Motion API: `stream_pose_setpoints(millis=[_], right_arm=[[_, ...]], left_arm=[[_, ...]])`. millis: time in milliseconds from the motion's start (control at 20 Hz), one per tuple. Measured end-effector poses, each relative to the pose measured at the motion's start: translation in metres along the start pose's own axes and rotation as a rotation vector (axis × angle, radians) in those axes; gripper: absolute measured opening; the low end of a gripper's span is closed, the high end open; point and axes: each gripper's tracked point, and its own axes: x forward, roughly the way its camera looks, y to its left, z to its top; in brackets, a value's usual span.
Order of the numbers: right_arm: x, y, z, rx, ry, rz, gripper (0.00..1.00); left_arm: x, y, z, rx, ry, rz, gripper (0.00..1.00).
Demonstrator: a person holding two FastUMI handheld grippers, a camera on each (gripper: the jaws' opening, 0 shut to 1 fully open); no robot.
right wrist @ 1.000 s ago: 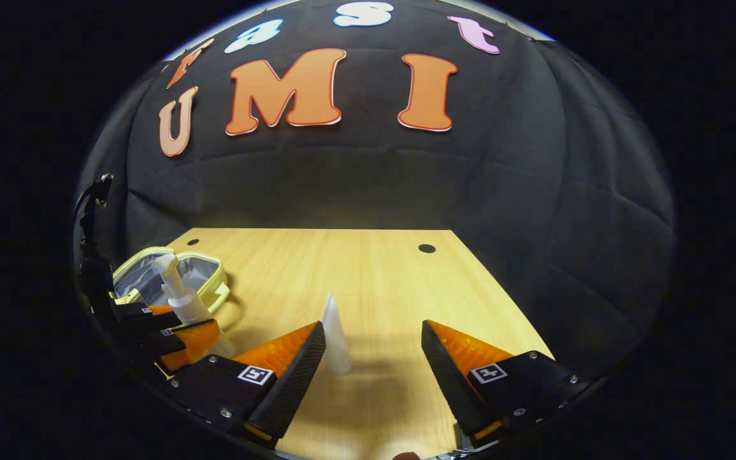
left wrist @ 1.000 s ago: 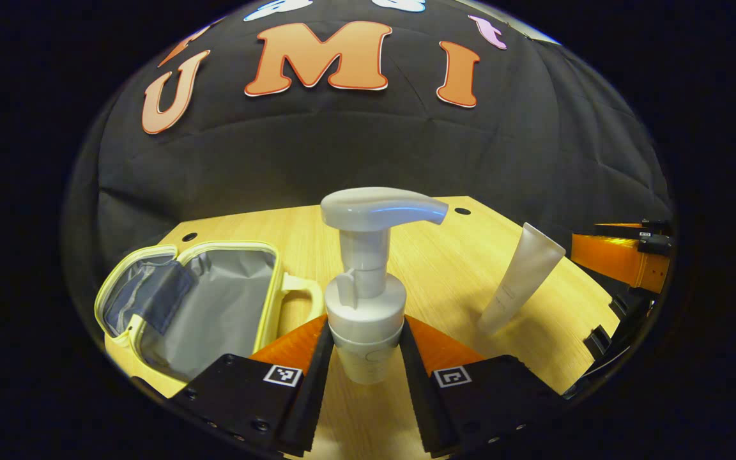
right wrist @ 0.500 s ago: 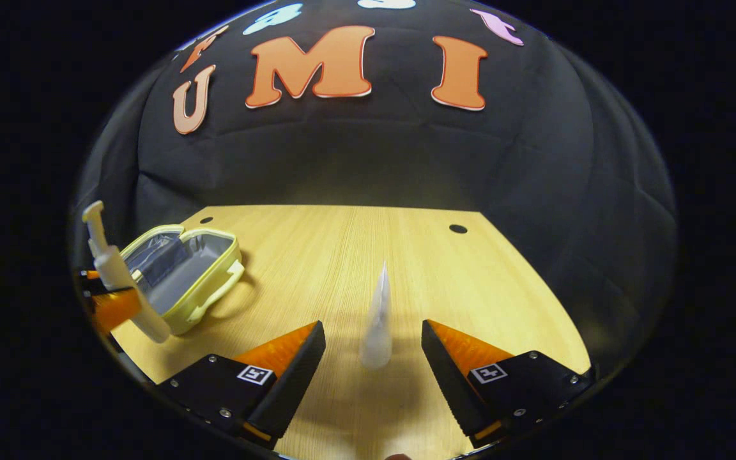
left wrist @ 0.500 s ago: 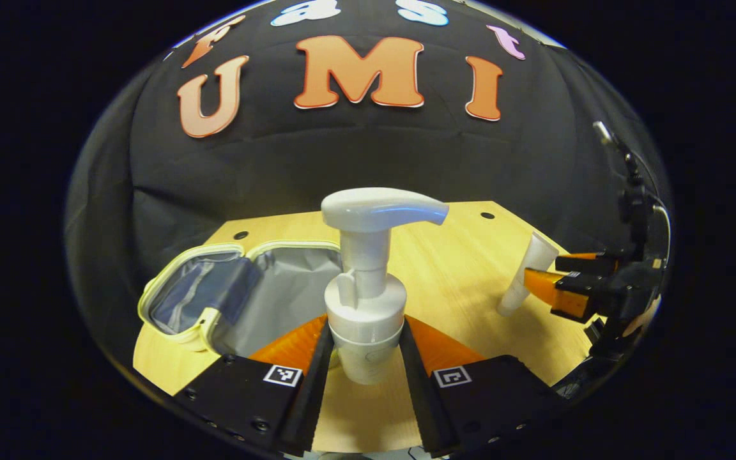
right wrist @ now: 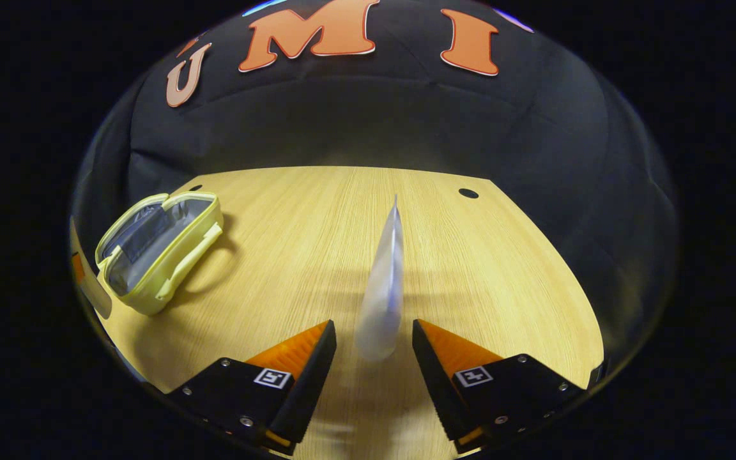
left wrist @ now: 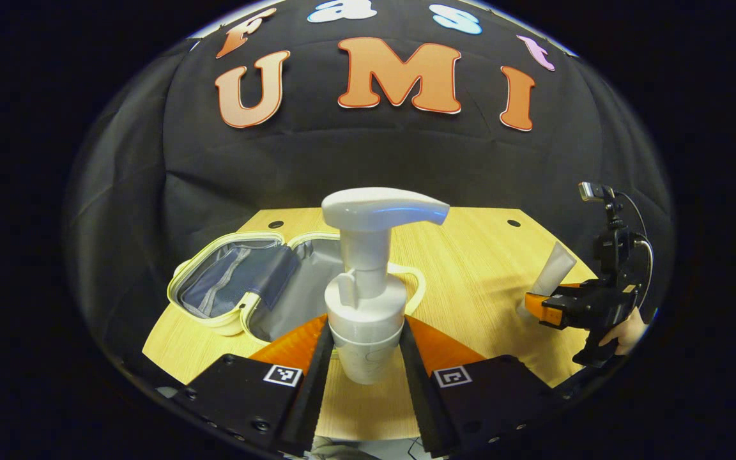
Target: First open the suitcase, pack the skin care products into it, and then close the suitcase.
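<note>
Suitcase [left wrist: 240, 287] open, nothing packed yet. Left gripper [left wrist: 366, 358] fingers clamp the pump bottle [left wrist: 368, 294]. Tube [right wrist: 382, 287] between right gripper [right wrist: 374, 348] fingers, contact unclear. Packing and closing remain.

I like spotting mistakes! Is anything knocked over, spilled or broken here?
Nothing spilled or broken. The tube leans tilted between the right tongs. The pump bottle stands upright in the left tongs; the case lies open.

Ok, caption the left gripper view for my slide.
Left gripper holds a pump bottle before the open case.
</note>
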Motion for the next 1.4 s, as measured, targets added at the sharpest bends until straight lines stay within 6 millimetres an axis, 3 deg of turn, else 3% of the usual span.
stream_pose_setpoints(millis=[200,400,650,900,1100,1400], right_arm=[[0.011,-0.003,-0.005,0.016,0.040,-0.011,0.49],[0.007,-0.003,-0.005,0.102,0.097,0.005,0.39],[-0.015,0.004,0.012,0.189,0.119,0.026,0.38],[-0.042,0.023,0.030,0.244,0.121,0.040,0.38],[-0.062,0.033,0.038,0.265,0.107,0.015,0.38],[-0.087,0.043,0.026,0.282,0.115,-0.061,0.38]], left_arm=[[0.002,0.003,0.006,0.012,0.007,-0.007,0.60],[0.011,0.013,0.022,0.001,0.006,-0.039,0.60],[0.039,0.047,0.053,0.062,0.079,-0.127,0.60],[0.076,0.086,0.065,0.132,0.272,-0.220,0.60],[0.103,0.101,0.055,0.146,0.456,-0.294,0.61],[0.145,0.112,0.033,0.260,0.637,-0.356,0.61]])
